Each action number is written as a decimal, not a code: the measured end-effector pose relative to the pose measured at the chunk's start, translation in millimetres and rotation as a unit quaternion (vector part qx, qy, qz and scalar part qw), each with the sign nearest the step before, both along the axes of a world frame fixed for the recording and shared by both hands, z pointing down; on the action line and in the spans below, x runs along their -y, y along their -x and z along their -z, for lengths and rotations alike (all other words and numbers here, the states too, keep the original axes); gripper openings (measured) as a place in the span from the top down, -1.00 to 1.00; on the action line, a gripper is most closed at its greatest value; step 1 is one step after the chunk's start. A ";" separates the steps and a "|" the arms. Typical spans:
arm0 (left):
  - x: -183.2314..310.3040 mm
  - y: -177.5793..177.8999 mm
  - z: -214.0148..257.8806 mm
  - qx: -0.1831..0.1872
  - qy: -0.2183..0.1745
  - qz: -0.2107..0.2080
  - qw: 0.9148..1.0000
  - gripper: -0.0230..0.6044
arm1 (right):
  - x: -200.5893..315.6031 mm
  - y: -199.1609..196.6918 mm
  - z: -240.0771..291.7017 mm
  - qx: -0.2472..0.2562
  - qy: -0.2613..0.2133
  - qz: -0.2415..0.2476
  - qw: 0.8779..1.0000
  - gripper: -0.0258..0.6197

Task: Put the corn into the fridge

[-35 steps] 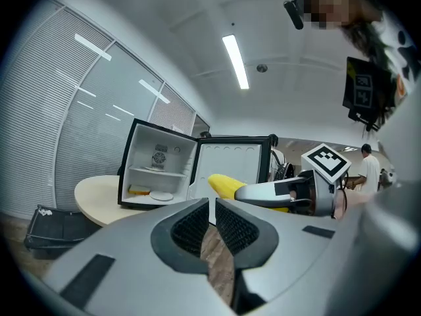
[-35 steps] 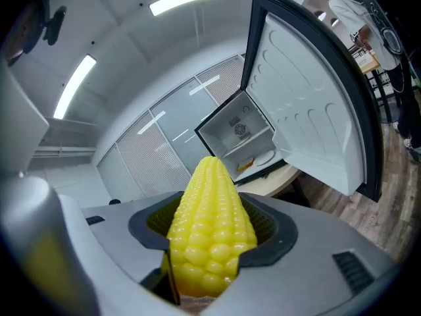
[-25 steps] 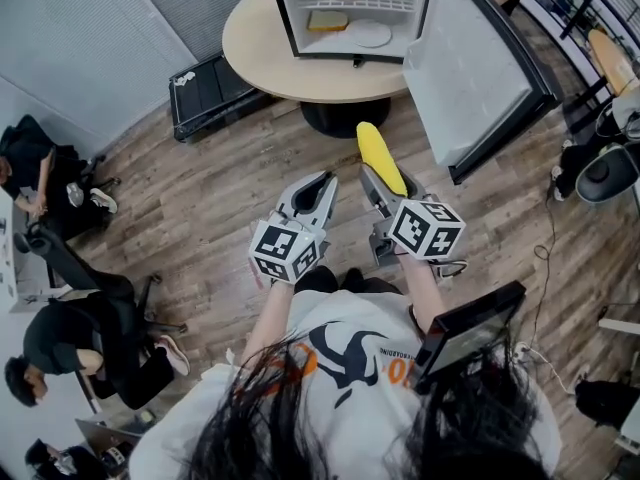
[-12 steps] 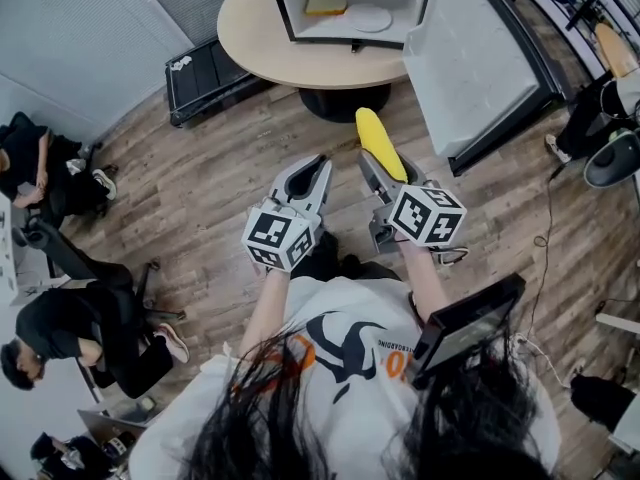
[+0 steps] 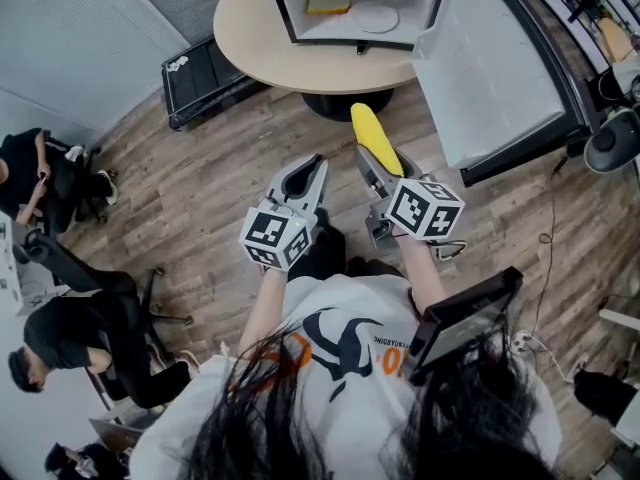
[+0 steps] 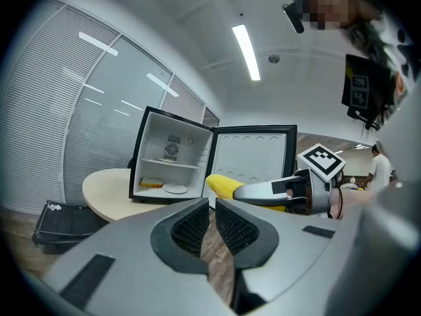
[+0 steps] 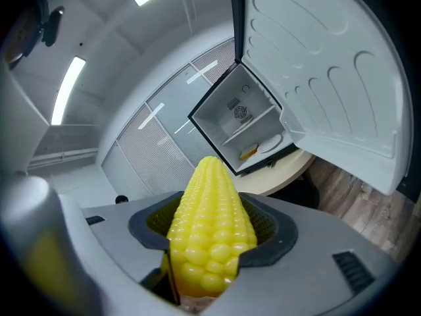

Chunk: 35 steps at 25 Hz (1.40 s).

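A yellow corn cob [image 5: 373, 136] sticks out forward from my right gripper [image 5: 371, 164], which is shut on its lower end. In the right gripper view the corn [image 7: 210, 226] fills the space between the jaws and points towards the open fridge [image 7: 248, 128]. The small fridge [image 5: 350, 8] stands on a round table [image 5: 262, 40] ahead of me, its door [image 5: 492, 68] swung wide to the right. My left gripper [image 5: 314, 166] hangs beside the right one, over the wooden floor, shut with nothing held. Its view shows the fridge [image 6: 172, 157] and the corn [image 6: 222, 185] at right.
A white plate [image 5: 377, 17] and a yellowish item [image 5: 328, 3] lie on the fridge's bottom. A black flat case [image 5: 205, 68] lies on the floor left of the table. People sit on chairs [image 5: 60, 318] at far left. More chairs and cables [image 5: 610, 148] are at right.
Both grippers and the corn have edged slightly forward towards the table. The fridge and its door now sit a little higher in the head view. Neither grip has changed.
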State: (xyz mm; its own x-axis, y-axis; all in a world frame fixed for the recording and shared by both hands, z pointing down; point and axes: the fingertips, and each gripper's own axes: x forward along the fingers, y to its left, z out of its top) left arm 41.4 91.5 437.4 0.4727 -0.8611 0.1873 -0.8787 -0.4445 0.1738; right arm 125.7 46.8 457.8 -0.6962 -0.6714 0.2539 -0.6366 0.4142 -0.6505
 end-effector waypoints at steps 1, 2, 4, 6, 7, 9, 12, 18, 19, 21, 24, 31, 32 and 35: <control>6.4 6.0 -1.0 0.000 0.001 0.001 1.000 0.84 | 7.2 4.4 0.5 -0.003 -0.001 -0.003 1.000 0.12; 12.9 12.7 -1.5 0.000 0.001 0.001 1.000 0.84 | 13.7 10.2 0.4 -0.004 -0.001 -0.004 1.000 0.13; 27.2 26.9 -1.0 0.001 0.001 0.000 1.000 0.84 | 26.6 24.4 -0.2 -0.001 0.001 -0.003 1.000 0.13; 43.2 40.9 1.6 0.003 0.000 -0.004 1.000 0.84 | 41.5 37.5 1.2 -0.001 0.001 -0.007 1.000 0.13; 50.7 48.0 3.2 0.002 -0.002 -0.005 1.000 0.84 | 48.8 43.4 2.6 -0.003 0.001 -0.011 1.000 0.13; 63.9 62.6 5.3 0.001 -0.003 -0.007 1.000 0.84 | 60.9 56.6 3.8 -0.005 0.000 -0.014 1.000 0.12; 80.2 81.7 5.8 -0.001 -0.004 -0.013 1.000 0.84 | 75.3 76.3 2.1 -0.005 0.004 -0.015 1.000 0.13; 111.1 113.0 6.4 -0.012 -0.006 -0.028 1.000 0.84 | 98.8 105.4 4.8 -0.014 0.005 -0.030 0.999 0.13; 116.4 116.6 7.1 -0.015 -0.007 -0.032 0.999 0.84 | 102.1 108.9 4.8 -0.014 0.005 -0.033 0.999 0.13; 125.6 121.0 8.5 -0.018 -0.010 -0.044 0.999 0.84 | 108.6 113.6 5.1 -0.016 0.005 -0.043 0.999 0.13; 135.8 125.2 8.8 -0.023 -0.010 -0.064 0.998 0.84 | 115.3 118.0 5.7 -0.019 0.005 -0.060 0.998 0.13; 142.3 119.9 -0.2 -0.038 0.000 -0.106 0.994 0.84 | 112.2 111.5 -0.2 -0.028 0.018 -0.098 0.995 0.13; 142.2 118.2 -1.3 -0.041 0.001 -0.109 0.993 0.84 | 111.1 109.8 -1.4 -0.030 0.020 -0.102 0.994 0.13; 142.9 112.5 -2.6 -0.045 0.002 -0.119 0.992 0.84 | 109.9 105.8 -4.4 -0.034 0.025 -0.109 0.993 0.13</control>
State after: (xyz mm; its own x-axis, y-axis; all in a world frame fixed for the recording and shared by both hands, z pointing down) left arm -71.1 -51.4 440.0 0.6771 -0.7230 0.1372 -0.7300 -0.6364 0.2491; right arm 19.9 -63.0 462.1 -0.5156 -0.7902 0.3313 -0.7505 0.2299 -0.6196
